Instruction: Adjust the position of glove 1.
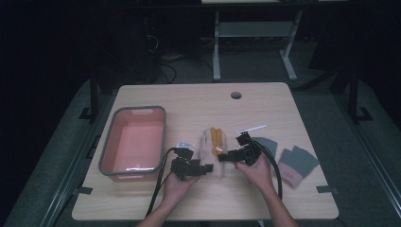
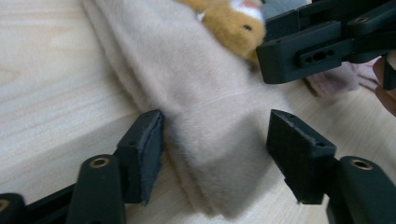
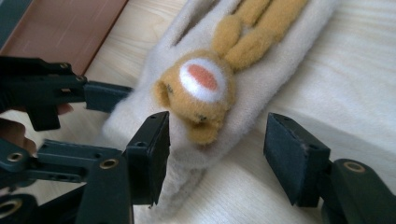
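Note:
A beige fuzzy glove (image 1: 208, 142) with an orange plush animal (image 1: 216, 137) sewn on it lies flat at the middle of the table. My left gripper (image 1: 208, 169) reaches in from the left at the glove's near end. In the left gripper view its jaws (image 2: 215, 158) stand on either side of the beige cuff (image 2: 219, 140); the left pad (image 2: 150, 156) meets the fabric's edge and the right pad stays clear, so it is open. My right gripper (image 1: 222, 156) comes from the right. It is open (image 3: 215, 156) around the animal's face (image 3: 201, 86), with the right pad apart from the fabric.
A pink bin with a grey rim (image 1: 106, 146) stands at the left, close to my left hand. Grey gloves (image 1: 298, 163) lie at the right, behind my right hand. A small packet (image 1: 185, 145) and a white strip (image 1: 251, 128) lie near the beige glove.

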The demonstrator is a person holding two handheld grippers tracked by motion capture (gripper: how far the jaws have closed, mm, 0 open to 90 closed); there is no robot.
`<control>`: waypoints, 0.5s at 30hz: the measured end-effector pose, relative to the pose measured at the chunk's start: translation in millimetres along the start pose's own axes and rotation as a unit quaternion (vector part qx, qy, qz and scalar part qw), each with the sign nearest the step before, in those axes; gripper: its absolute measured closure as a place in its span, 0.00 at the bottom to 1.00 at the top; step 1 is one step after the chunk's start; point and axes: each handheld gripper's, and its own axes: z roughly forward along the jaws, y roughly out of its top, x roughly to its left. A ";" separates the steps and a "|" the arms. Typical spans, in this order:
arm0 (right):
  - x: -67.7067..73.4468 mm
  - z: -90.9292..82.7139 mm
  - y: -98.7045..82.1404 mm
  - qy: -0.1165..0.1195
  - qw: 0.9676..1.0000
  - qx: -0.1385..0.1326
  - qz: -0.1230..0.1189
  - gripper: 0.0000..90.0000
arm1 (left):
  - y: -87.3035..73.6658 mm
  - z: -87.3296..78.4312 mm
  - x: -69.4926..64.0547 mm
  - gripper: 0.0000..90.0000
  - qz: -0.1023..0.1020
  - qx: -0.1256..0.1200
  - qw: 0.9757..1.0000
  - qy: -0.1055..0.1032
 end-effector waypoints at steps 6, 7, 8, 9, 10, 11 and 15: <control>-1.3 6.1 -3.7 0.006 1.000 -0.005 0.018 0.46 | -1.5 2.8 -0.2 0.46 -0.007 0.005 1.000 0.002; -2.0 7.4 -5.4 0.006 1.000 -0.005 0.029 0.47 | -1.9 3.3 0.5 0.48 -0.011 0.007 1.000 0.001; -2.1 7.8 -6.5 0.010 0.999 -0.009 0.031 0.48 | -1.9 3.3 0.5 0.49 -0.011 0.007 1.000 0.001; -2.1 7.8 -6.5 0.010 0.999 -0.009 0.031 0.48 | -1.8 3.2 1.1 0.49 -0.011 0.010 1.000 0.000; -2.3 9.0 -9.1 0.010 0.999 -0.010 0.039 0.49 | -1.8 3.4 1.4 0.52 -0.015 0.011 1.000 -0.003; -2.3 9.0 -9.1 0.010 0.999 -0.010 0.039 0.49 | -1.8 3.4 1.4 0.53 -0.015 0.011 1.000 -0.003; -3.2 10.7 -14.4 0.024 0.998 -0.024 0.061 0.54 | -1.7 4.5 1.8 0.58 -0.017 0.013 1.000 -0.008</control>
